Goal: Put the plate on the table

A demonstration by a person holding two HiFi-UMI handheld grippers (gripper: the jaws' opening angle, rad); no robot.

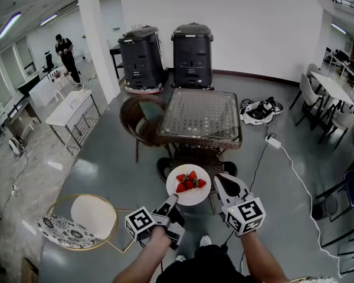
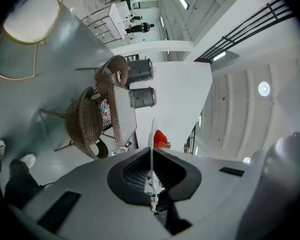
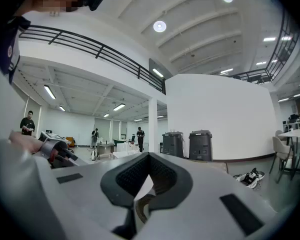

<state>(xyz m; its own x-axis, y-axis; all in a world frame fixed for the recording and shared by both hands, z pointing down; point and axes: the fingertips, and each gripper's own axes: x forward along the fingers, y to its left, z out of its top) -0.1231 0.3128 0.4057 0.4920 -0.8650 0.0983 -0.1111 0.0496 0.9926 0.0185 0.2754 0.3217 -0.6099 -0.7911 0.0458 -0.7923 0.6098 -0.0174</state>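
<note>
Left tongs are clamped shut on the near-left rim of the white plate; in the left gripper view the rim runs edge-on down between the closed tips of these tongs, with red strawberries just past them. Right tongs lie just beside the plate's right edge, and whether they touch it cannot be told; in the right gripper view these tongs have their jaws pressed together with nothing gripped between them. Held up in the air in front of the person, the plate carries a small heap of strawberries at its middle and sits short of the near edge of the worktop, not on it. To the left, low on the floor, stands a round white seat in a thin gold frame. Beyond the plate, the worktop is a square glass-topped wicker table, bare on top, and a dark wicker chair is drawn up at its left side. On the floor to the right of it, cables run to a heap of gear. Farther back, 2 dark grey machines stand side by side against the white wall, next to a white pillar. Far off at the left a person in dark clothes stands by a white counter.
</note>
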